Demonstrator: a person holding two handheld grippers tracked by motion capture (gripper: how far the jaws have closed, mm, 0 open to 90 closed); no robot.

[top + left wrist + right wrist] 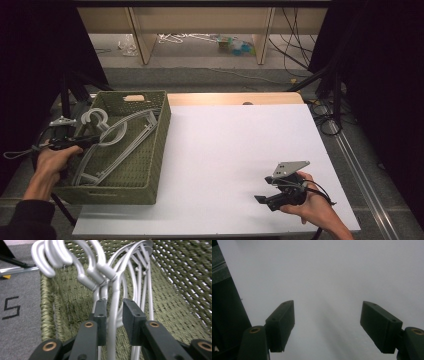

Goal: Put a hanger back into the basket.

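- Where the high view shows the basket (150, 150) at left, the hangers (117, 137) lie inside it, long axes running lower left to upper right; the left gripper (92, 140) reaches them.
- Left gripper view: narrowly parted jaws straddle one hanger stem (113, 315), loosely.
- Right gripper view: right gripper (327, 325) gapes wide over bare table (324, 270), holding nothing.
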